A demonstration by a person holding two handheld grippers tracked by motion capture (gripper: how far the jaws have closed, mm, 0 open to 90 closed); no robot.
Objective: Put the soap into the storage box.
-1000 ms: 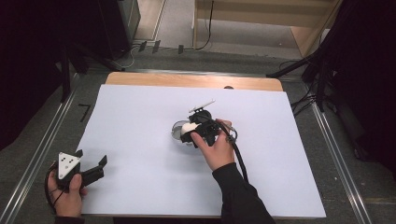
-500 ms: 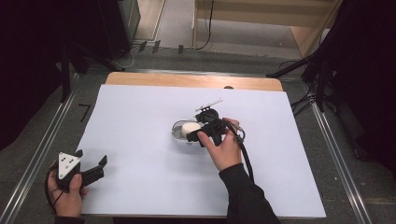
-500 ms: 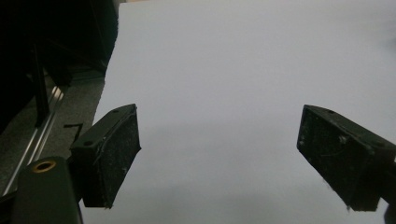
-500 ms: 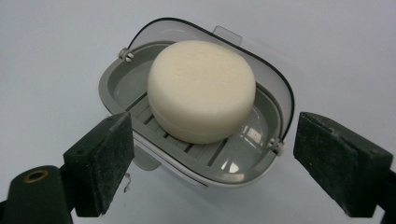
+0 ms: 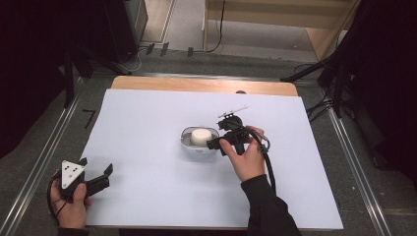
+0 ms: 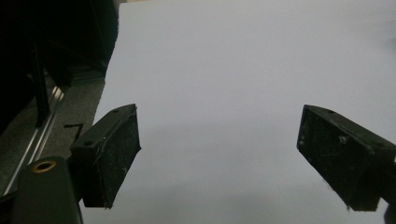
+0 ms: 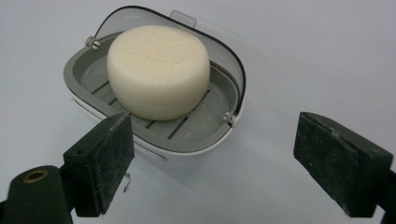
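A round cream soap bar (image 5: pixel 200 136) (image 7: pixel 159 70) lies in a small oval soap dish (image 5: pixel 185 141) (image 7: pixel 196 135) with a grey slatted tray and a clear lid tilted back behind it. The dish stands near the middle of the white table sheet (image 5: pixel 147 118). Just right of the dish, my right gripper (image 5: pixel 215 133) (image 7: pixel 215 140) points at it, open, with nothing between the pads. At the near left corner my left gripper (image 5: pixel 94 165) (image 6: pixel 219 126) rests open over bare sheet, with a grey three-cornered plate (image 5: pixel 72 171) on top.
A wooden table edge (image 5: pixel 196 84) borders the sheet at the back. Metal rails (image 5: pixel 44 162) run along both sides. The right gripper's black cable (image 5: pixel 268 162) trails back along the forearm. Dark curtains and stands surround the table.
The right gripper has drawn back to the right, off the dish, so the whole soap bar now shows. The left gripper has stayed put.
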